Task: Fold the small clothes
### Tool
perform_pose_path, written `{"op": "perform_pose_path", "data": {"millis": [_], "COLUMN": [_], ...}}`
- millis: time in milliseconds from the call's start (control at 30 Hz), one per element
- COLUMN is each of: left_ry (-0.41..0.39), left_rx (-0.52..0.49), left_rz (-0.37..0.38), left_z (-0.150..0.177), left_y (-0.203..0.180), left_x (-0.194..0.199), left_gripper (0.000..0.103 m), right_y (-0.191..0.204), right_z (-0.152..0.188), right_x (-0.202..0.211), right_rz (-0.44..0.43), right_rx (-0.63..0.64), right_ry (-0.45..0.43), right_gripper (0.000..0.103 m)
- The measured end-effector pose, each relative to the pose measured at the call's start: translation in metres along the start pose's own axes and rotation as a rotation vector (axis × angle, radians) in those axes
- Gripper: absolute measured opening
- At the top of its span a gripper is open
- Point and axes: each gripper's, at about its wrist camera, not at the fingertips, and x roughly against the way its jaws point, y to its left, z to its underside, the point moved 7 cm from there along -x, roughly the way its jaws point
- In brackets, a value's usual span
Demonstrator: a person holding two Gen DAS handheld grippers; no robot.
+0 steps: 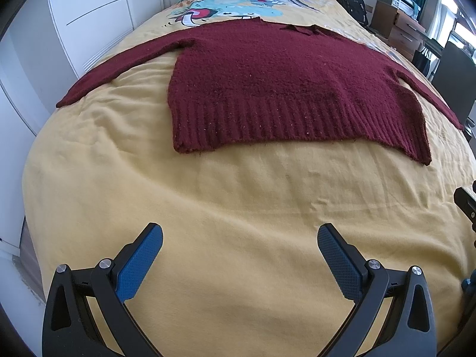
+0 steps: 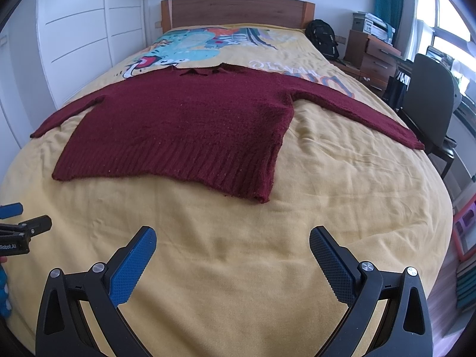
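Hovering short of sweater hem: left tongs and right tongs both spread wide, empty. Sweater flat mid-bed, sleeves outstretched, unfolded. Next, probably: advance, pinch sleeve or hem corner.

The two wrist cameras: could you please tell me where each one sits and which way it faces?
Left wrist: on the open left gripper above the bed's foot, facing the headboard; the sweater lies right of centre.
Right wrist: on the open right gripper, same direction; sweater left of centre, left gripper's side at the left edge.
Shared: sweater, yellow bedspread, backpack.
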Motion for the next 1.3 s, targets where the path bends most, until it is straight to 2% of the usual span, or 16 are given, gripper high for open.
{"op": "perform_pose_path", "data": {"millis": [1300], "left_ry": [-0.001], "left_rx": [0.002], "left_rz": [-0.007], "left_z": [-0.0003], "left_y": [0.0008], "left_x": [0.0002], "left_gripper": [0.102], "right_y": [0.0004], "right_z": [0.0014], "right_x": [-0.0035], "right_rz": [0.001], "right_rx": [0.006], "right_ry": [0.012], "right_gripper": [0.103]}}
